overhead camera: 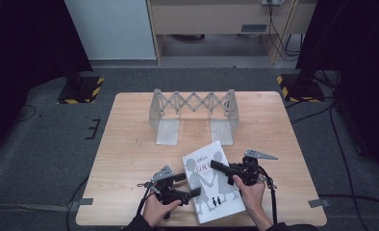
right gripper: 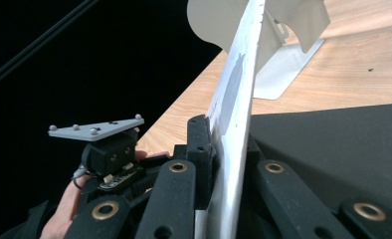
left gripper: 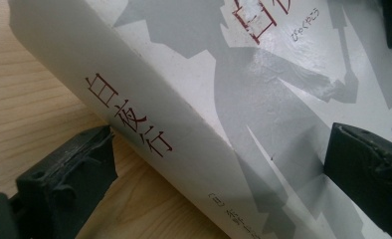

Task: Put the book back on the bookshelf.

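STATE: book (overhead camera: 211, 180) at near edge of surface (overhead camera: 130, 144), front cover pinched shut by right gripper (overhead camera: 215, 166); left gripper (overhead camera: 195, 192) fingers (left gripper: 69, 172) spread wide astride the spine, gripping nothing | RISK: thin cover may tear or slip from the right fingers (right gripper: 201, 149), book could skid | HIDDEN: pages, rack (overhead camera: 192, 115) slots beyond book.

The folding rack (overhead camera: 193, 114) stands across the far middle of the table (overhead camera: 130, 144); both its sides and the near-left wood lie free
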{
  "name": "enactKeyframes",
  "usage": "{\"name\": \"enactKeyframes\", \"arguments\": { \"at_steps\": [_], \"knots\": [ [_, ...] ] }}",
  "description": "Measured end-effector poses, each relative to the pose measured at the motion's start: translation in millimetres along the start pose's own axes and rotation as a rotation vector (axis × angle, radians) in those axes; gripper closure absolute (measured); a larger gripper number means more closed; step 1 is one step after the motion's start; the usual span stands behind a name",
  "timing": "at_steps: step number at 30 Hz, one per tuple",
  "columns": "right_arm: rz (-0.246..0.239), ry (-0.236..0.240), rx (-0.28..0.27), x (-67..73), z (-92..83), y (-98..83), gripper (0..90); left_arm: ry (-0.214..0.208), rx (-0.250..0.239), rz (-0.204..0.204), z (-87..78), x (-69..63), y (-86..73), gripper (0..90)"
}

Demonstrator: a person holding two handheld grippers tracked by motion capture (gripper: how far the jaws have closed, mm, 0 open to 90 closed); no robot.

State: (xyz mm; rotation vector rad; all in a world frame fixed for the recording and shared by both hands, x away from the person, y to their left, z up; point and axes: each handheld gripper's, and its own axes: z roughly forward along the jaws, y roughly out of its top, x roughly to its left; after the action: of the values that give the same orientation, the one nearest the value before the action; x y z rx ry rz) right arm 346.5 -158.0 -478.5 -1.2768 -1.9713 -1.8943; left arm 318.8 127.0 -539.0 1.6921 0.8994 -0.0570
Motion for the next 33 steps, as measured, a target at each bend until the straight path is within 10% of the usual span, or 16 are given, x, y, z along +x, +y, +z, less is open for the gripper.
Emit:
{"name": "enactKeyframes", "arguments": {
  "at_steps": [7,18,33],
  "knots": [
    [-0.013,0.030,-0.006,0.2,-0.9,0.0,83.6,-0.074,0.012,-0.033,4.6,1.4,-1.4,0.0],
    [0.004,-0.017,0.030,-9.3,4.7,-0.8,80.4,-0.046,0.068,-0.088,7.9,4.7,-1.0,0.0],
    [-0.204,-0.205,0.150,-16.8,5.3,-9.2,48.0,-0.001,0.106,-0.125,11.9,4.6,-1.1,1.5]
  ]
}}
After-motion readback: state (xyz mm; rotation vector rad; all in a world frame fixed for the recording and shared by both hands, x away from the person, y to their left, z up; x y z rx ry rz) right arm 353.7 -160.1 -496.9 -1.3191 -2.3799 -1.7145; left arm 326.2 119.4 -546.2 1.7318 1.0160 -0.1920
